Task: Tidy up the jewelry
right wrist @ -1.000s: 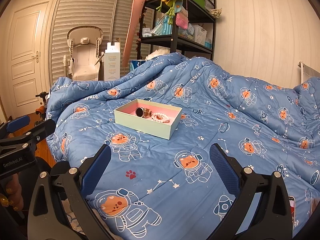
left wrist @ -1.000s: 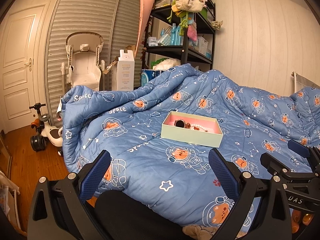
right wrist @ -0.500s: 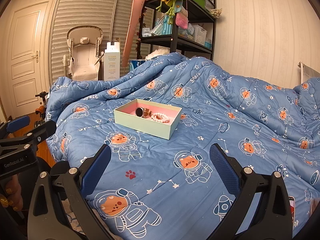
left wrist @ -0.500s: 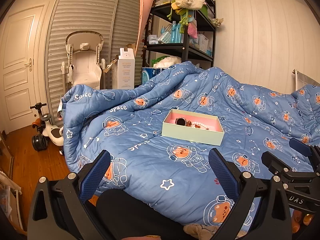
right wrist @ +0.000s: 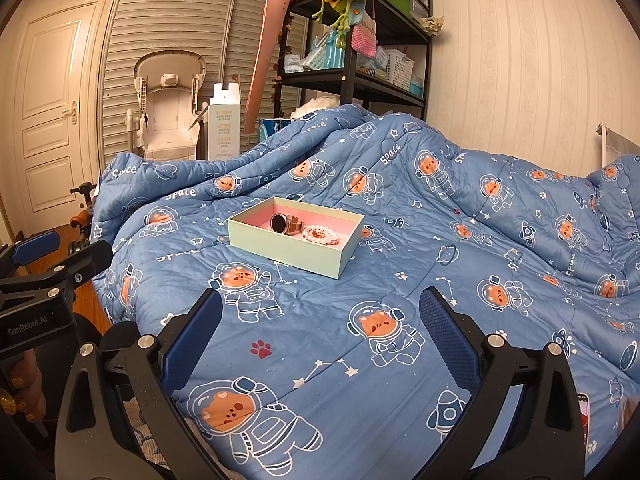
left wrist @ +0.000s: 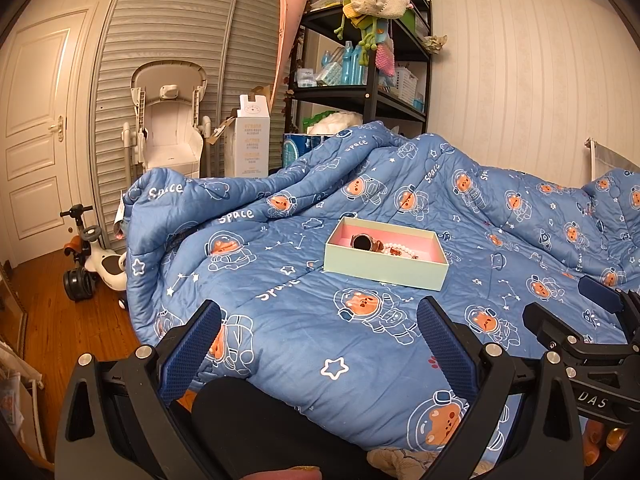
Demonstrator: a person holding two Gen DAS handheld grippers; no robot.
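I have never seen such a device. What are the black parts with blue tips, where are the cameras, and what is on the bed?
A person holds a two-finger gripper in each hand. Each carries a camera looking along its fingers. One picture is from the left gripper, the other from the right gripper. Both are open and hold nothing. On the blue quilt stands an open box with a watch and a bead bracelet inside.
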